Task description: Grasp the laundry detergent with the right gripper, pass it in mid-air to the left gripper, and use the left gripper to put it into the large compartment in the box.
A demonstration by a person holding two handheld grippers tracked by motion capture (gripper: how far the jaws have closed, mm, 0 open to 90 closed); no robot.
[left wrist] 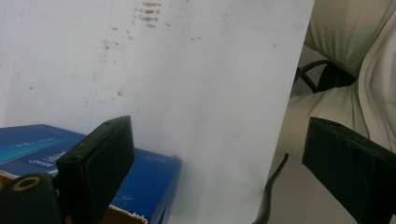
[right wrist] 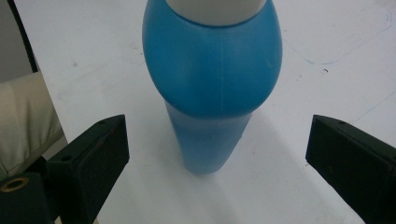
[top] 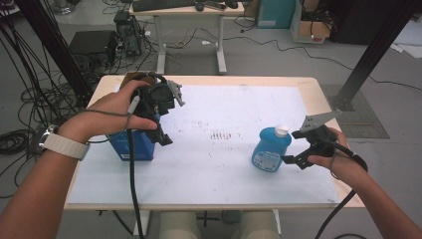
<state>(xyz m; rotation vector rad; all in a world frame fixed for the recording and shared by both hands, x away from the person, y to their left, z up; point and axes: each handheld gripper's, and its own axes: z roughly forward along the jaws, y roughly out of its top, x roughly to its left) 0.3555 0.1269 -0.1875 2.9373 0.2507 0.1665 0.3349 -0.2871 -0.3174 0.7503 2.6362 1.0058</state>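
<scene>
- Right gripper (top: 293, 160): jaws wide apart, nothing clamped, aimed at blue bottle (top: 271, 148) just beside it.
- Bottle upright on white table sheet (top: 224, 169), right of centre, white cap (top: 282, 130) on; in right gripper view it stands between the jaws, untouched.
- Left gripper (top: 164, 137): jaws spread, empty, over blue box (top: 132, 145) at table's left edge.

Black fingers (right wrist: 88, 163), white wristband (top: 63, 146)
</scene>
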